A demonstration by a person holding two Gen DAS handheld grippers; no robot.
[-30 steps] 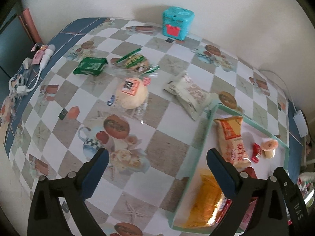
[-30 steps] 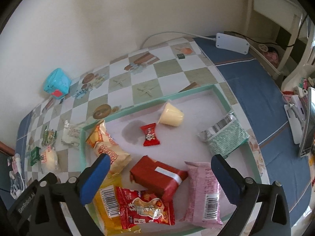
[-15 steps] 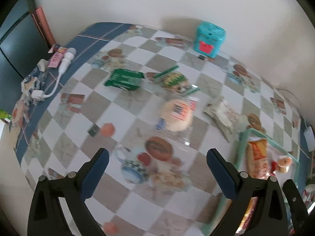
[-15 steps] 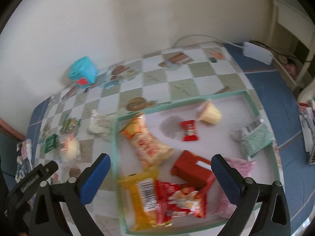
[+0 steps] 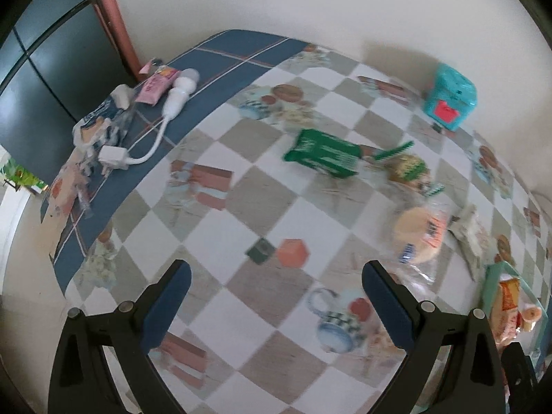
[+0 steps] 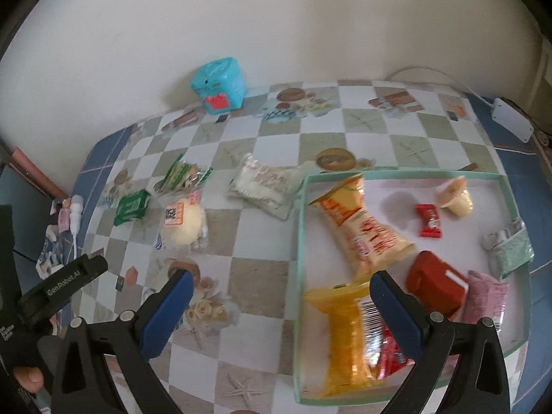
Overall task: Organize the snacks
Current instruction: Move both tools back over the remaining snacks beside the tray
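Here, round pale bun (image 6: 184, 226) in clear, orange-labelled wrapper.

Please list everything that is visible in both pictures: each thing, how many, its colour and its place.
Tray: 1, pale green rim, right side of table.
Snack packs in tray: about 8; yellow, orange, red, pink, green.
Snack packs on the cloth: 4; white, green, cream bun, clear-green.
Box: 1, turquoise, by wall.
Tablecloth: 1, checked, blue border.
Charger with cable: 1, white, left edge.
Adapter: 1, white, far right.
Left tongs: open, empty.
Right tongs: open, empty.
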